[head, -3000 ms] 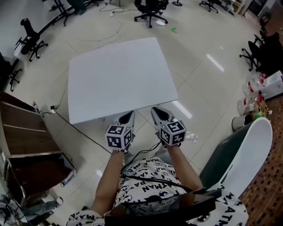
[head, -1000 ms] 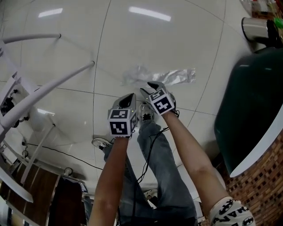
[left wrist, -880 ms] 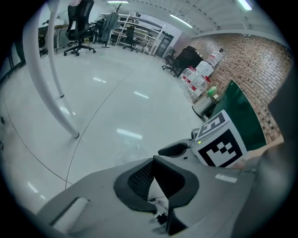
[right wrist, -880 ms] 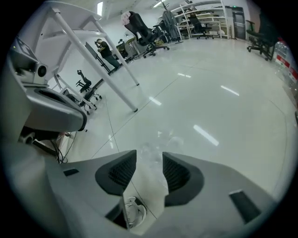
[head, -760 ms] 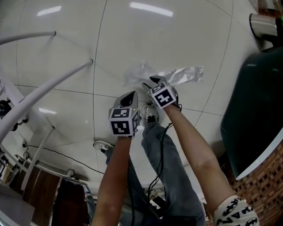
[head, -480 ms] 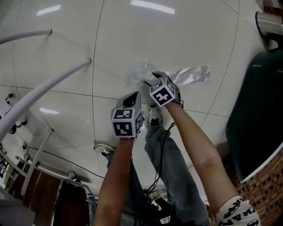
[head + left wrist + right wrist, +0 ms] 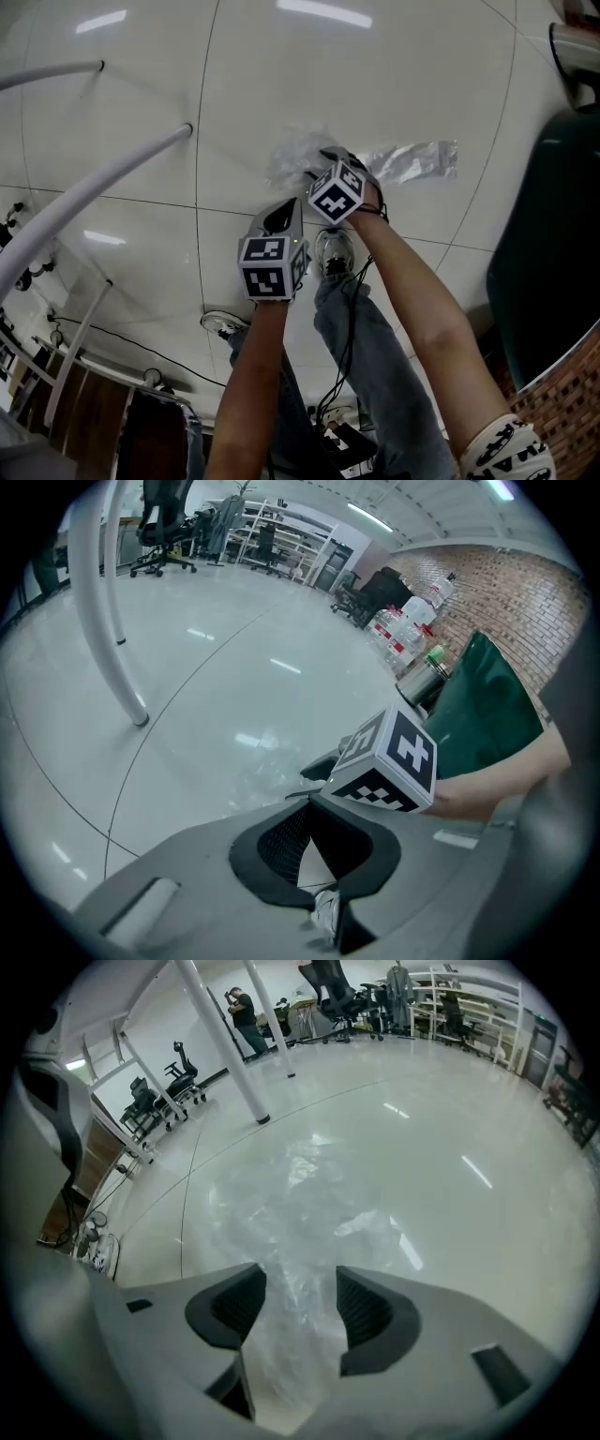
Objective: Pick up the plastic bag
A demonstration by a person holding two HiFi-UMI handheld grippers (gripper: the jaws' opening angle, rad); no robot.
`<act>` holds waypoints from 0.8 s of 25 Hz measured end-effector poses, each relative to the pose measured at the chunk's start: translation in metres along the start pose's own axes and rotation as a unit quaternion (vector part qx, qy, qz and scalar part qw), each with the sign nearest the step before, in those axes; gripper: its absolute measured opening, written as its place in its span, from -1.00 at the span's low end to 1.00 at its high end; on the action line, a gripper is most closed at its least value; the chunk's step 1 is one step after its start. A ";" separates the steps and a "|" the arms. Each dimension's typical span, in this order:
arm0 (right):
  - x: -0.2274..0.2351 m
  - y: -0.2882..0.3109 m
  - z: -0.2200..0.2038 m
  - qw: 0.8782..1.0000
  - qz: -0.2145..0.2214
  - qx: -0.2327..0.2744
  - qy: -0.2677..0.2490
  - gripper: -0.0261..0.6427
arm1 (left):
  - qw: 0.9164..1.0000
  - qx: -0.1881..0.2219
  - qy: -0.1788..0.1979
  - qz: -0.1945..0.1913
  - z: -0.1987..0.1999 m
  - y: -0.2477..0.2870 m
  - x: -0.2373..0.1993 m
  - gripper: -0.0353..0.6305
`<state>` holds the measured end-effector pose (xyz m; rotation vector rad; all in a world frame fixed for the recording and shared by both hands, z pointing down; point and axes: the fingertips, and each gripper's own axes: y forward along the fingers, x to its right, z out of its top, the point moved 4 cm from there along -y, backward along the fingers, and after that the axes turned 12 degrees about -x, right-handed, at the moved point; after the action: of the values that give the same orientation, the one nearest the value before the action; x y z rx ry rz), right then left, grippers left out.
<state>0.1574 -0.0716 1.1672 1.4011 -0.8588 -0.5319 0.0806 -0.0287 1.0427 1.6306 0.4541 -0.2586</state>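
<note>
A clear, crumpled plastic bag [image 7: 412, 159] lies flat on the glossy white floor. In the head view my right gripper [image 7: 320, 165] reaches down to the bag's left, bunched end. The right gripper view shows that gripper [image 7: 298, 1281] open, with the bag [image 7: 291, 1213] running between its two dark pads; neither pad presses on the film. My left gripper [image 7: 281, 214] hangs nearer to me, left of the right one and short of the bag. In its own view the left gripper [image 7: 311, 803] is shut with nothing in it, and the right gripper's marker cube [image 7: 389, 761] sits just ahead.
White tubular table legs [image 7: 94, 192] slant across the left. A dark green chair [image 7: 553, 262] stands at the right, with a metal bin [image 7: 577, 42] beyond it. The person's shoe [image 7: 333, 251] stands just behind the grippers. A black cable [image 7: 112, 323] trails at lower left.
The view has swung from the tabletop down to the floor. Over the last second the right gripper went forward onto the bag and its jaws spread wider; the left gripper barely moved.
</note>
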 end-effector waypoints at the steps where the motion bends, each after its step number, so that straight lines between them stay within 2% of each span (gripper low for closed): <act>1: 0.001 0.004 0.001 1.000 -0.002 -0.008 -0.005 -0.17 | 1.000 0.002 -0.003 0.000 0.001 0.000 -0.002 -0.89; 6: 0.001 0.013 0.000 0.998 -0.035 -0.038 -0.034 -0.22 | 1.000 0.006 -0.010 0.000 0.001 -0.002 -0.012 -0.89; 10: 0.006 0.015 0.002 0.995 -0.067 -0.052 -0.045 -0.42 | 1.000 0.006 -0.014 -0.001 0.001 -0.002 -0.018 -0.89; 18: 0.021 0.013 0.005 0.996 -0.069 -0.045 -0.022 -0.82 | 1.000 0.013 -0.014 -0.003 -0.001 -0.002 -0.025 -0.89; 20: 0.023 0.013 0.005 0.997 -0.058 -0.044 -0.014 -0.84 | 1.000 0.014 -0.015 -0.002 -0.002 -0.003 -0.026 -0.89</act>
<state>0.1653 -0.0913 1.1844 1.3715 -0.7701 -0.6719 0.0559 -0.0297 1.0516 1.6502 0.4329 -0.2934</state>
